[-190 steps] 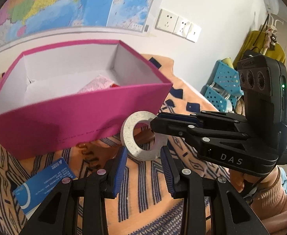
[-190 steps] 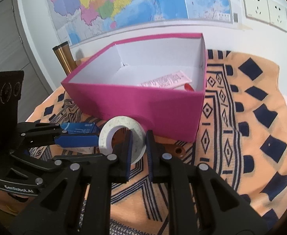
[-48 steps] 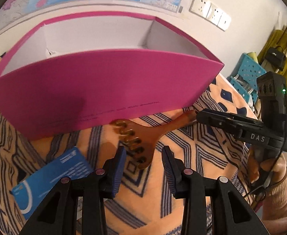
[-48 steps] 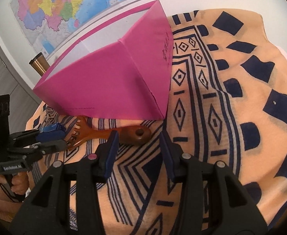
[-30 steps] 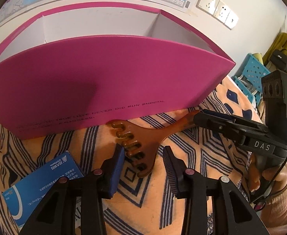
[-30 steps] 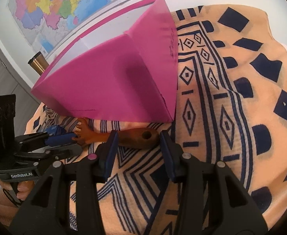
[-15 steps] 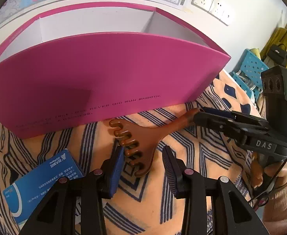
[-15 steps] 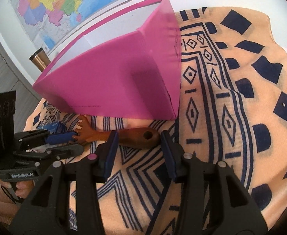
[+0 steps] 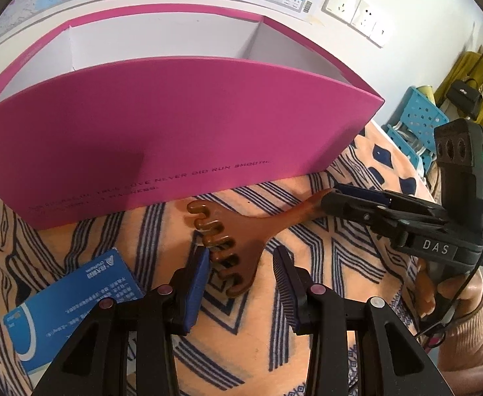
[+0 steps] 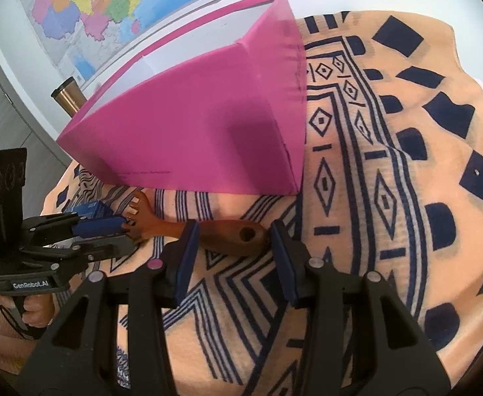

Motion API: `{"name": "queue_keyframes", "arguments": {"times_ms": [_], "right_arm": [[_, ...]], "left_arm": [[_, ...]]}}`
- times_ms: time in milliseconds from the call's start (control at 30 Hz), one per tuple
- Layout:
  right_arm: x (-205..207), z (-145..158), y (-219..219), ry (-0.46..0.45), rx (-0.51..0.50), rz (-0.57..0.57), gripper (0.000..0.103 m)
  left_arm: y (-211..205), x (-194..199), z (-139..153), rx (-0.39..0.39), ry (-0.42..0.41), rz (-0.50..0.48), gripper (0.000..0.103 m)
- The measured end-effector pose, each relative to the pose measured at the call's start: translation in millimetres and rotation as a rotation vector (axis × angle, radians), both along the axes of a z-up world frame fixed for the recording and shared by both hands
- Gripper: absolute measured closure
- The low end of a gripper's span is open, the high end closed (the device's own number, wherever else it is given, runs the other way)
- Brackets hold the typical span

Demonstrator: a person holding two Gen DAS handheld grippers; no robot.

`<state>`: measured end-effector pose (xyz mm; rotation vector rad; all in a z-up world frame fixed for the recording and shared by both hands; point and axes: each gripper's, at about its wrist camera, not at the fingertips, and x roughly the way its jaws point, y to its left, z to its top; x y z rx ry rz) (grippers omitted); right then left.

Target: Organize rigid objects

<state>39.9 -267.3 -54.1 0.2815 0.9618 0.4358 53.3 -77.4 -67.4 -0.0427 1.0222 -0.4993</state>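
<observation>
Between the fingers of the left gripper [image 9: 239, 274], on the patterned orange cloth [image 9: 324, 264], lies the toothed head of a brown wooden comb-like scraper [image 9: 231, 237]. Its wavy teeth touch the inner face of the left-hand blue pad, while the right-hand pad stands clear of the head with cloth showing in the gap, so these jaws are apart and not clamped. Just ahead of this gripper rises the near wall of the pink box [image 9: 175, 125], open at the top with a white inside, and the scraper's head lies close against its foot. To the gripper's left, half under its black frame, a blue card [image 9: 76, 300] lies flat on the cloth. Off to its right the scraper's handle runs into the tip of the right gripper [image 9: 337, 194], held by a hand [image 9: 452, 293] in a pinkish sleeve. In the right wrist view, the right gripper [image 10: 231, 241] straddles the thick end of the handle [image 10: 238, 234], which has a round hole. The left pad touches or nearly touches the handle and the right pad sits just beside its rounded end, so whether they press on it I cannot tell. Ahead and to the left of this gripper stands a corner of the pink box [image 10: 208, 125], and further left the left gripper [image 10: 122, 229] meets the scraper's teeth.
</observation>
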Motion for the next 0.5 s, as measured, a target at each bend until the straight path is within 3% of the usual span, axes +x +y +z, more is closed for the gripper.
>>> {"name": "queue_keyframes", "arguments": {"times_ms": [500], "right_arm": [[-8.1, 4.7, 4.7, -0.014, -0.039, -0.032, 0.058]], "left_arm": [[-4.4, -8.1, 5.5, -0.009, 0.004, 0.013, 0.064]]}}
